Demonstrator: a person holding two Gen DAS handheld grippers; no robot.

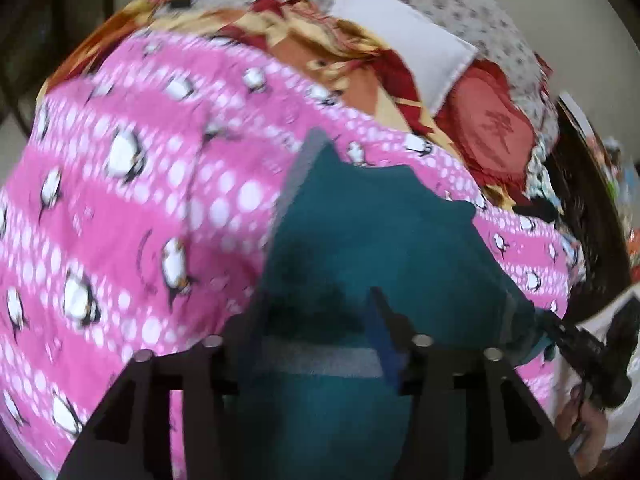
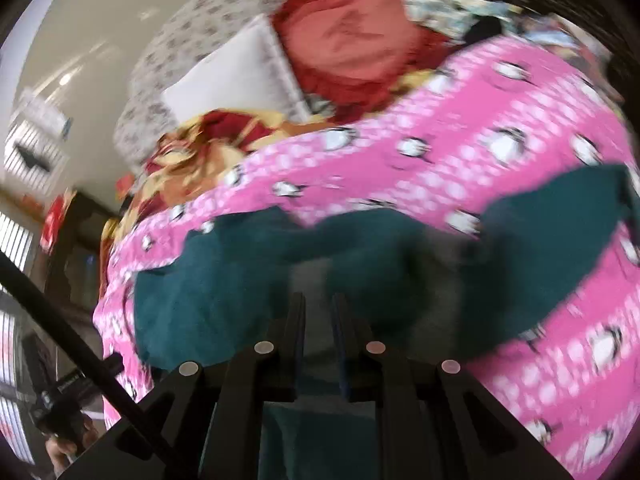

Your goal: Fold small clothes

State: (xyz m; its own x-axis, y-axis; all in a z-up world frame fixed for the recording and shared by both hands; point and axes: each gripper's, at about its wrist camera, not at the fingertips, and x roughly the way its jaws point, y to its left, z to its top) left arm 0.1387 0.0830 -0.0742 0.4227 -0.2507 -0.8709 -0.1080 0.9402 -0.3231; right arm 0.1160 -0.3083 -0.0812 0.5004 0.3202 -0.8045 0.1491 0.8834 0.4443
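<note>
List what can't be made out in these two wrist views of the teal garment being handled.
- Left wrist view: the teal garment drapes over the left gripper, hiding the fingertips and the grip.
- Right wrist view: motion blur smears the right gripper tips against the cloth; the contact is unreadable.
- Both views: the garment's type and full outline, cut off at the bottom edge.
- The pink penguin blanket covers whatever surface lies below.

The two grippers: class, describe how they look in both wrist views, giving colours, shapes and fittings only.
The left gripper and right gripper match: black angular frames with slotted cut-outs, each carrying four round silver pin heads across the top. Both have thin flat dark jaws, with a bluish edge on one. No cables or sleeves show clearly.
</note>
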